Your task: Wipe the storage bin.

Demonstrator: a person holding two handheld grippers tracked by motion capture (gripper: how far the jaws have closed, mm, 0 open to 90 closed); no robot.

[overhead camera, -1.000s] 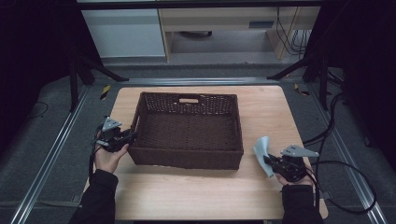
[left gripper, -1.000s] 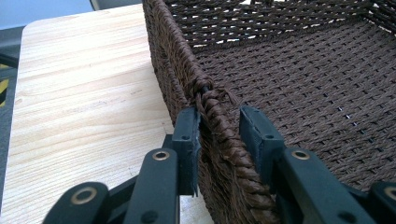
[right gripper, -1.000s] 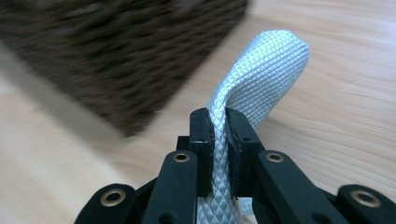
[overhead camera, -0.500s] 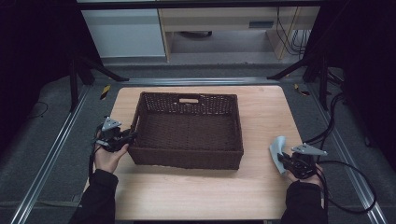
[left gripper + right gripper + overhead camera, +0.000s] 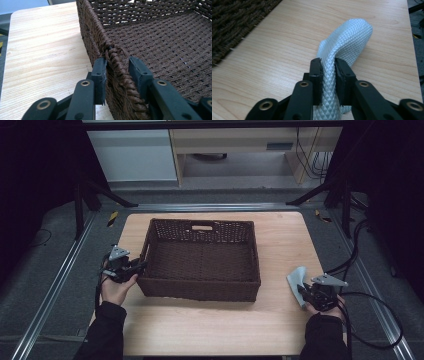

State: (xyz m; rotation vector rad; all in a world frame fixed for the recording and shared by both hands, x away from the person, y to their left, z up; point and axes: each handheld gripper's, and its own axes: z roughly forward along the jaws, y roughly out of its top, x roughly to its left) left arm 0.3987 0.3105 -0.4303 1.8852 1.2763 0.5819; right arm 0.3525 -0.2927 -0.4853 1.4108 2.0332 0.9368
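Note:
A dark brown woven basket (image 5: 200,290) stands on the middle of the wooden table (image 5: 280,235). My left gripper (image 5: 142,265) is shut on its left wall near the front corner. In the left gripper view the jaws (image 5: 116,61) straddle the braided rim (image 5: 95,32). A pale blue-white cloth (image 5: 296,277) lies on the table to the right of the basket. My right gripper (image 5: 301,292) has just been opening. Its jaws (image 5: 328,61) stand a little apart, and a raised fold of the cloth (image 5: 349,37) is still between them.
The basket has nothing in it and a handle slot (image 5: 201,227) in its far wall. Cables (image 5: 370,320) trail off the table's right side. A metal rail (image 5: 60,285) runs along the left, and stand legs (image 5: 320,195) rise behind the table.
My right hand moved right and down with the cloth, which now rests on the table. Its jaws have parted. The left hand and the basket stayed put.

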